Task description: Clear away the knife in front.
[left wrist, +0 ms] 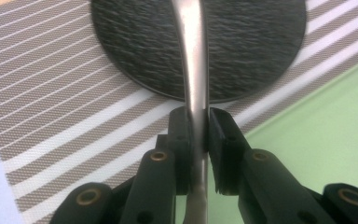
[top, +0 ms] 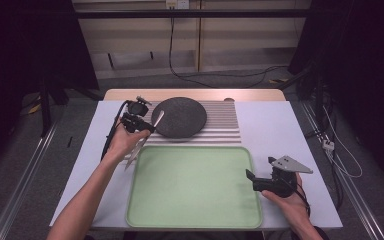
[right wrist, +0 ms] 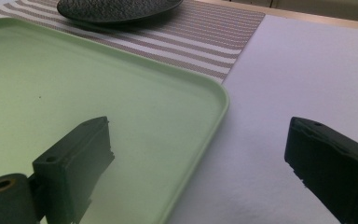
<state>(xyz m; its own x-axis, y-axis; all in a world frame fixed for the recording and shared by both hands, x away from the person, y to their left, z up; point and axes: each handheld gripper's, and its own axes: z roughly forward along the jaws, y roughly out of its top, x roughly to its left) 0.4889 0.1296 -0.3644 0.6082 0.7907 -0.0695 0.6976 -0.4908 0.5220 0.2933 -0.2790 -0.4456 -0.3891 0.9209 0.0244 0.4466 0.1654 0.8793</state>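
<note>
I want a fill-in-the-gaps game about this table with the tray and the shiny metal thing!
1. The left gripper is shut on a metal ____.
2. The round plate is dark ____ in colour.
3. The big tray is light ____.
4. The right gripper has its jaws ____, with nothing between them.

Missing words: utensil; grey; green; open

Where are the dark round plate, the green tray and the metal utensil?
dark round plate (top: pixel 180 117), high view, textured middle.
green tray (top: pixel 195 187), high view, bare floor.
metal utensil (left wrist: pixel 194 60), left gripper view, shiny handle above the jaws.
</note>
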